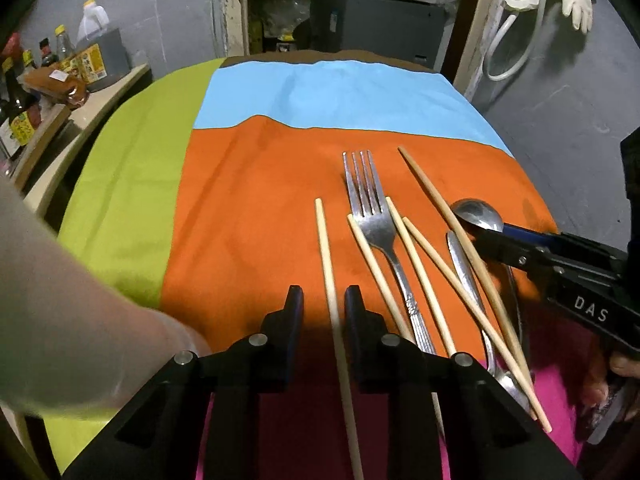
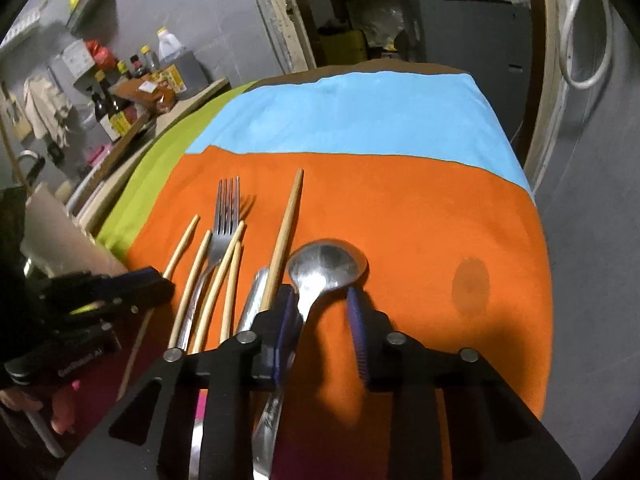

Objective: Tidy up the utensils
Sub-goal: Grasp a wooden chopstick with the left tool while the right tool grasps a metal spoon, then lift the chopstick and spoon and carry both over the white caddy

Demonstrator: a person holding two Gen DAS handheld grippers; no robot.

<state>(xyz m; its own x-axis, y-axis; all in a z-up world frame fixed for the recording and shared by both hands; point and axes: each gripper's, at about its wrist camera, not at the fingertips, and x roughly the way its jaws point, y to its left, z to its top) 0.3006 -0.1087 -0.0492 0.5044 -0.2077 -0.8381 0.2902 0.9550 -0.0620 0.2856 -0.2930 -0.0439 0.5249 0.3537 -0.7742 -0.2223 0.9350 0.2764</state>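
We note utensils on orange part of cloth-covered surface (image 1: 248,200). Left hand-held gripper (image 1: 324,300): jaws narrow, leftmost chopstick (image 1: 326,256) runs between fingers; contact with pads unclear, gaps visible both sides. Right hand-held gripper (image 2: 322,304): jaws narrowed around spoon (image 2: 326,270) neck, left pad at handle, right pad apart from it. Fork (image 1: 370,216), knife (image 1: 464,268) and other chopsticks (image 1: 420,264) lie between the two grippers, overlapping.

A table wears a cloth (image 1: 248,208) of orange, blue and green. On the orange lie a fork (image 1: 370,208), chopsticks (image 1: 326,256), a knife (image 1: 464,268) and, at three o'clock, a spoon (image 2: 326,266).
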